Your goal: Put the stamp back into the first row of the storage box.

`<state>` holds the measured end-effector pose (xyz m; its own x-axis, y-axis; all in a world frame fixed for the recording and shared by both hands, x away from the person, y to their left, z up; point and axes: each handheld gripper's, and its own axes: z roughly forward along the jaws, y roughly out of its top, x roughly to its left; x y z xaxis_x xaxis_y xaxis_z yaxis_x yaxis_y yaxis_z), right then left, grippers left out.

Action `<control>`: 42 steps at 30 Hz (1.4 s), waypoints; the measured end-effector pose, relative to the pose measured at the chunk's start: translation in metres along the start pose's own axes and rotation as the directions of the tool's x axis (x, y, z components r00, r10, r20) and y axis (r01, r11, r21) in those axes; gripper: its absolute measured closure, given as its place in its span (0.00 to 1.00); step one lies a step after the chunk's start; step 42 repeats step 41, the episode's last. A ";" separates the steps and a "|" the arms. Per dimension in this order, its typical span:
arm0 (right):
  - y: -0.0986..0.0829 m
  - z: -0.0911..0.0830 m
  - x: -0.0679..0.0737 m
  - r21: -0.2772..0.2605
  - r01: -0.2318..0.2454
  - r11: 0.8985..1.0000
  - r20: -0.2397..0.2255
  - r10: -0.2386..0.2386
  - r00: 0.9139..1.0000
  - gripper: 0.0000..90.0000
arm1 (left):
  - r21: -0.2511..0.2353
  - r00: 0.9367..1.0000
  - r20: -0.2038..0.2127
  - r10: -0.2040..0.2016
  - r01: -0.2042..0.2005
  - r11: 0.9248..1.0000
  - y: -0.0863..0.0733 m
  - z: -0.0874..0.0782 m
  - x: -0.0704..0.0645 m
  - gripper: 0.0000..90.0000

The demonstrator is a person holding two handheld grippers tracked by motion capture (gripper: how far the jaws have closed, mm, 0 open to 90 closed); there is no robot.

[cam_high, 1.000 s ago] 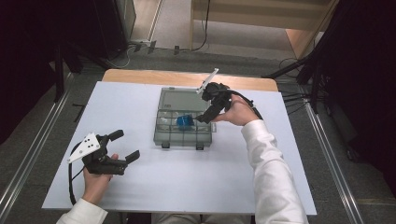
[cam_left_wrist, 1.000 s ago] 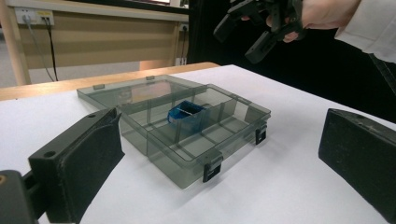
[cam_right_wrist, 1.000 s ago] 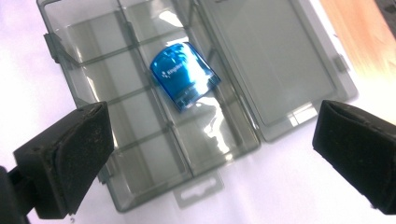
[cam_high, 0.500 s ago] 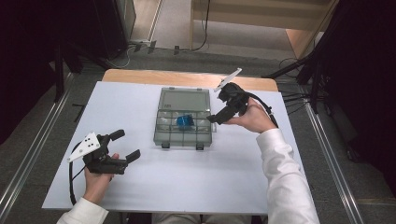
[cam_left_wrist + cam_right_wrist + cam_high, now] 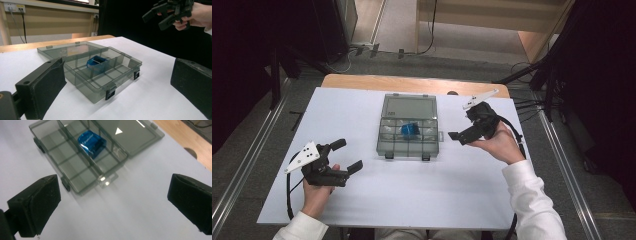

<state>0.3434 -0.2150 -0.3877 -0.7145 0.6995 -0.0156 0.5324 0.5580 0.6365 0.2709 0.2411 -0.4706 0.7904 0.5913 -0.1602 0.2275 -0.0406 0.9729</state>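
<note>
The worktop [image 5: 412, 195] is a white sheet laid over a wooden board, whose far edge is exposed as a wood strip.

A smoke-grey transparent compartment box [image 5: 408, 125] lies near the middle of the worktop, toward the far edge. Its lid [image 5: 407, 106] is folded fully open and lies flat on the worktop behind the tray. The tray is divided by partitions into small cells. Two black latches [image 5: 110, 92] sit on the front wall of the tray. In the right gripper view a white triangle and a white bar are visible on the lid surface.

The left hand-held gripper [image 5: 347, 156] rests at the near left of the worktop, held in the person's left hand [image 5: 318, 187], well apart from the box. Its jaws stand wide apart with nothing between them. A grey three-cornered plate sits on its top.

The right hand-held gripper [image 5: 456, 138] is held above the worktop just to the right of the box, in the person's right hand [image 5: 498, 145]. Its jaws are spread wide and hold nothing. In the left gripper view it appears raised at upper right [image 5: 156, 17].

A small blue translucent case [image 5: 91, 142] sits in a cell in the middle of the tray, against a partition. White lettering runs across its top face; the text is too small to read.
</note>
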 end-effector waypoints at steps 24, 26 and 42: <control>-0.111 -0.012 0.028 -0.330 -0.138 0.934 0.074 0.172 0.982 0.00 | 0.006 1.000 -0.002 -0.002 0.002 1.000 0.000 0.000 0.001 0.00; -0.125 -0.011 0.033 -0.363 -0.132 0.923 0.093 0.177 0.980 0.00 | 0.007 1.000 -0.002 0.000 0.000 1.000 0.000 0.000 0.000 0.00; -0.160 -0.001 0.046 -0.479 -0.108 0.871 0.155 0.205 0.967 0.00 | 0.013 1.000 -0.006 -0.001 0.001 1.000 -0.001 0.001 0.000 0.00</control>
